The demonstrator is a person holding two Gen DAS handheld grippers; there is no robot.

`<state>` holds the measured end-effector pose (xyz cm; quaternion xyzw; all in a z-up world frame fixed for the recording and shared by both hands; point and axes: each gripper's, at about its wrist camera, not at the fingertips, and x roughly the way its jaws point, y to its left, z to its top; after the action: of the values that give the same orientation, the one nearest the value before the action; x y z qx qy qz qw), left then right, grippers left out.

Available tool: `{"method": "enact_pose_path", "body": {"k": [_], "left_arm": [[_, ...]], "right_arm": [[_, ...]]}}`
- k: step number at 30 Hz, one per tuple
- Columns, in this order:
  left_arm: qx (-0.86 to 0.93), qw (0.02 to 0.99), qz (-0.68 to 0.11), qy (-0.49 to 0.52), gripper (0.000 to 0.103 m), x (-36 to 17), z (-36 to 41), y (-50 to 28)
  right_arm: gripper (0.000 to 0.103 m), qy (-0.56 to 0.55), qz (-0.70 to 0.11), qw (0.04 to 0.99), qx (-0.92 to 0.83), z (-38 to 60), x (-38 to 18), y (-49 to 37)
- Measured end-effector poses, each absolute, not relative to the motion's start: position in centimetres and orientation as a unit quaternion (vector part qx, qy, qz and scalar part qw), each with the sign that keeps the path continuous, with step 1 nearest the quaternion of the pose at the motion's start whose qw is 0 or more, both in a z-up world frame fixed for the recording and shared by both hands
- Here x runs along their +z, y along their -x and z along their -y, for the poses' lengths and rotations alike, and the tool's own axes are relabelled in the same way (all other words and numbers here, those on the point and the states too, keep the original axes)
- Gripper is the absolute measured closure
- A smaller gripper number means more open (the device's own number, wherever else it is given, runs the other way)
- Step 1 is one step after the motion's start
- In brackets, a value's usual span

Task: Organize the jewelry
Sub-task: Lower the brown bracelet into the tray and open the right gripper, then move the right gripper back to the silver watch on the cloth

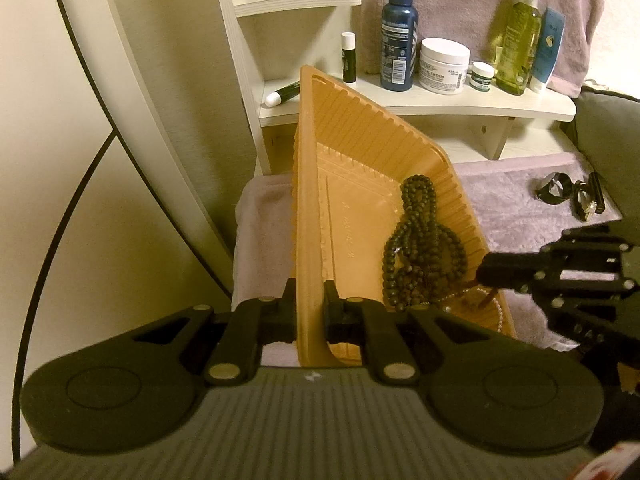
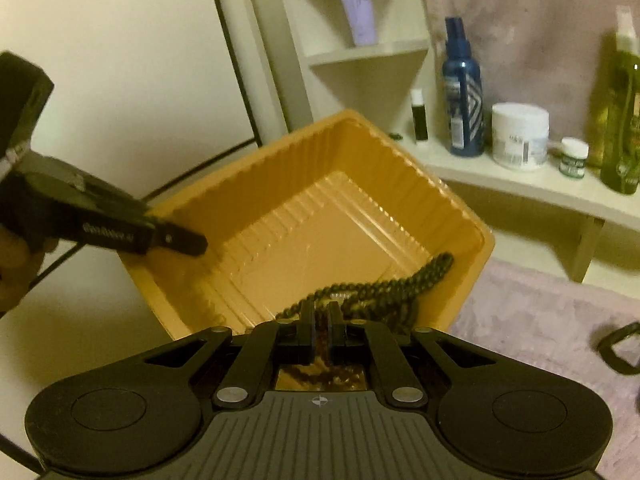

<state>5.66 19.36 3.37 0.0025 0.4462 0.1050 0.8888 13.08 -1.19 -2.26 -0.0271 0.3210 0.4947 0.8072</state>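
Observation:
My left gripper (image 1: 310, 308) is shut on the near wall of an orange ribbed plastic tray (image 1: 360, 152), which it holds tilted. A dark bead necklace (image 1: 420, 248) lies bunched against the tray's lower right side, with a pearl string (image 1: 496, 308) beside it. My right gripper (image 1: 486, 276) reaches in from the right, shut, with a brown bead strand (image 1: 485, 300) hanging from its tips over the pearls. In the right wrist view its fingers (image 2: 320, 320) sit pressed together above the dark bead necklace (image 2: 380, 284) inside the tray (image 2: 320, 220). The left gripper (image 2: 192, 242) pinches the tray's left rim.
A lilac towel (image 1: 520, 216) covers the surface under the tray; a dark ring (image 1: 552, 188) and another dark piece (image 1: 588, 200) lie on it at right. Behind stands a white shelf (image 1: 440, 104) with bottles and jars. A pale wall is at left.

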Motion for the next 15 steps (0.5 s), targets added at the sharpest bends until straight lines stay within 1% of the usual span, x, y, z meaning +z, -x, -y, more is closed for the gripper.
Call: {"method": "enact_pose_path", "body": {"k": [3, 4, 5, 6, 7, 8, 15], "left_arm": [[0.105, 0.889, -0.447, -0.002, 0.093, 3.4, -19.3, -5.7], [0.105, 0.889, -0.446, -0.002, 0.093, 3.4, -19.3, -5.7], [0.105, 0.889, -0.446, -0.001, 0.093, 3.4, -19.3, -5.7], [0.105, 0.889, -0.446, -0.001, 0.093, 3.4, -19.3, -5.7], [0.105, 0.889, -0.446, -0.001, 0.093, 3.4, -19.4, -5.7], [0.105, 0.889, -0.446, -0.001, 0.093, 3.4, -19.3, -5.7], [0.105, 0.889, -0.446, -0.001, 0.093, 3.4, -19.4, -5.7]], "right_arm": [[0.095, 0.031, -0.326, 0.81, 0.486, 1.2, -2.6, -13.4], [0.092, 0.034, -0.326, 0.813, 0.481, 1.3, -2.6, -13.5], [0.086, 0.035, -0.326, 0.815, 0.477, 1.4, -2.6, -13.5], [0.082, 0.034, -0.326, 0.816, 0.476, 1.6, -2.6, -13.6], [0.076, 0.034, -0.325, 0.819, 0.472, 1.8, -2.5, -13.7], [0.073, 0.034, -0.325, 0.822, 0.467, 1.9, -2.5, -13.8], [0.069, 0.02, -0.32, 0.846, 0.425, 4.5, -2.4, -14.3]]}}
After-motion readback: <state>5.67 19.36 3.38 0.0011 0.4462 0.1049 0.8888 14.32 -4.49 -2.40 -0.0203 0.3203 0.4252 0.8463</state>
